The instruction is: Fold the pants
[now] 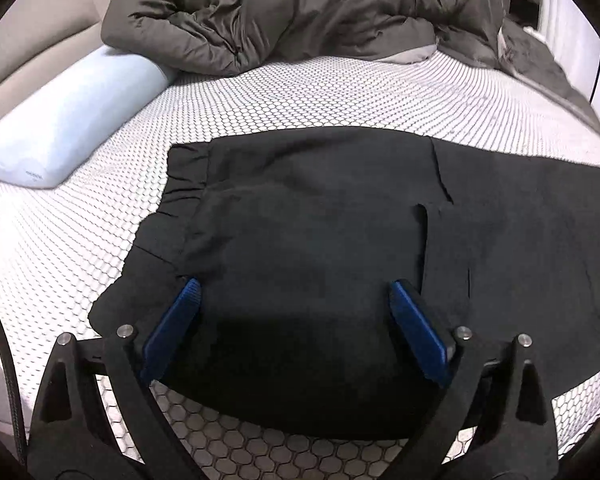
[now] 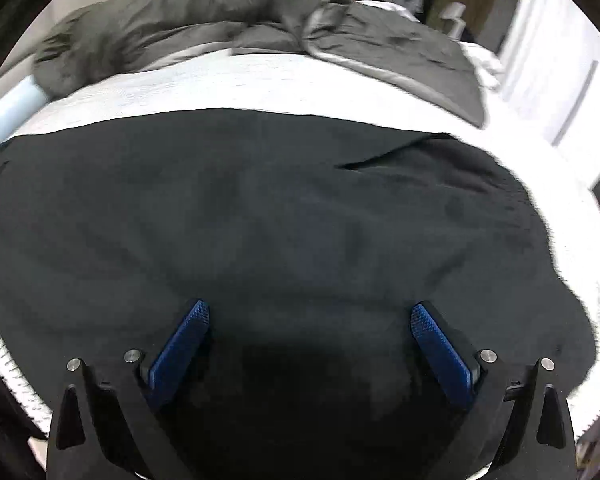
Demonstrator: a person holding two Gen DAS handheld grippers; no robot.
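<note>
Across the bed (image 1: 300,92), on its honeycomb-patterned sheet, the black pants (image 1: 308,216) lie spread flat, with one layer already lying over another near the waist end. Both the left gripper (image 1: 294,292) and the right gripper (image 2: 310,316) hang over the cloth with jaws spread wide, grasping nothing. A pale bolster (image 1: 72,116) and a grey quilt (image 1: 300,12) sit beyond, apart from the pants. Such cloth looks light, limp and a little slippery, so it would likely sag and slide; pinching an edge or corner through all layers seems the best hold.
</note>
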